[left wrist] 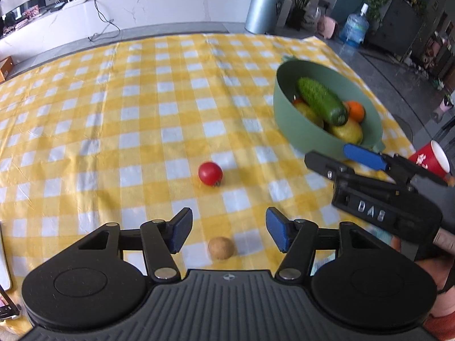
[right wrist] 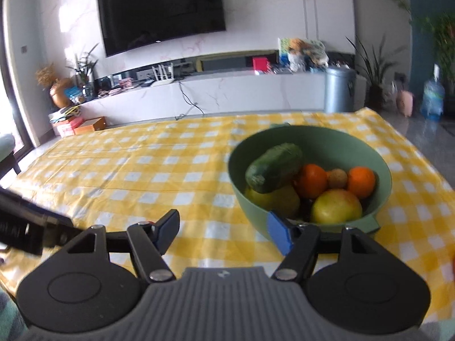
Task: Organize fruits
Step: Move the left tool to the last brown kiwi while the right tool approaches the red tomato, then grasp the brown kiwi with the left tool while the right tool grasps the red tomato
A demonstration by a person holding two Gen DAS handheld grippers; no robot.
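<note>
A small brown round fruit (left wrist: pixel 221 248) lies on the yellow checked cloth between the blue pads of my left gripper (left wrist: pixel 229 227), which stands open and does not touch it. Beyond it sits a red tomato (left wrist: pixel 210 172). The green bowl (left wrist: pixel 287 125) at the right holds a cucumber (left wrist: pixel 321 101), an orange (left wrist: pixel 355 110) and yellow fruit (left wrist: pixel 347 130). My right gripper (right wrist: pixel 221 224) is open with nothing between its fingers, low at the near wall of the bowl (right wrist: pixel 381 176). In that bowl lie the cucumber (right wrist: pixel 273 167), two oranges (right wrist: pixel 311 180), a brown fruit (right wrist: pixel 337 178) and a yellow-red fruit (right wrist: pixel 335 206).
A red paper cup (left wrist: pixel 429 159) stands by the table's right edge, behind the right gripper (left wrist: pixel 327 153). A phone-like device (left wrist: pixel 5 307) lies at the near left edge. The checked cloth (left wrist: pixel 128 99) stretches bare to the far left. A grey bin (left wrist: pixel 263 8) stands on the floor beyond.
</note>
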